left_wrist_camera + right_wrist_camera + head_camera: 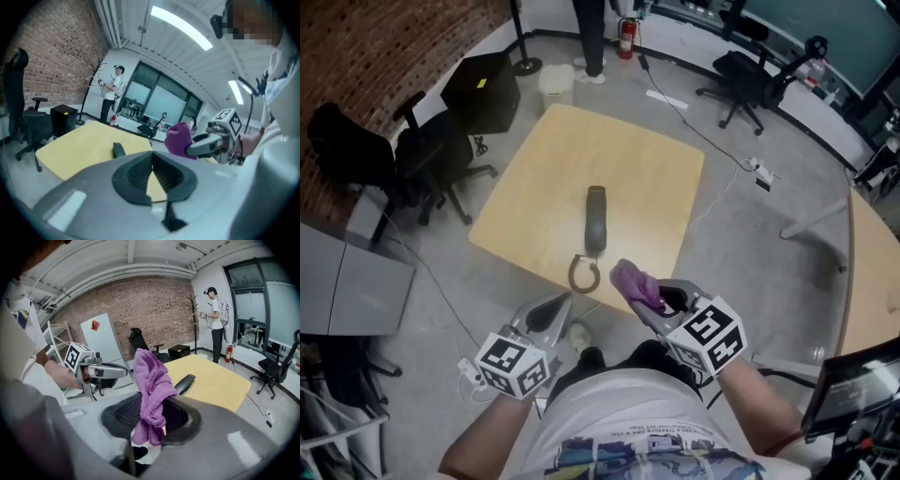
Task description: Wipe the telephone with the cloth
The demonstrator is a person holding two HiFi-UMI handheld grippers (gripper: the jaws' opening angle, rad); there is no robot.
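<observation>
The telephone [596, 216] is a dark grey handset lying on the yellow table [628, 169], and its coiled cord [583, 273] curls at the near edge. My right gripper [645, 298] is shut on a purple cloth [636, 281], held just off the table's near edge to the right of the cord. The cloth [152, 390] stands up from the jaws in the right gripper view, with the telephone [184, 383] beyond it. My left gripper [562, 302] hovers below the table edge, shut and with nothing in it. In the left gripper view, the left gripper [151, 154] points toward the telephone [118, 150].
Black office chairs [431, 159] and a black box [483, 89] stand left of the table. A person [591, 37] stands at the far end near a fire extinguisher [626, 37]. Another chair [748, 80] and a second table [874, 272] are at the right. A cable [694, 122] crosses the floor.
</observation>
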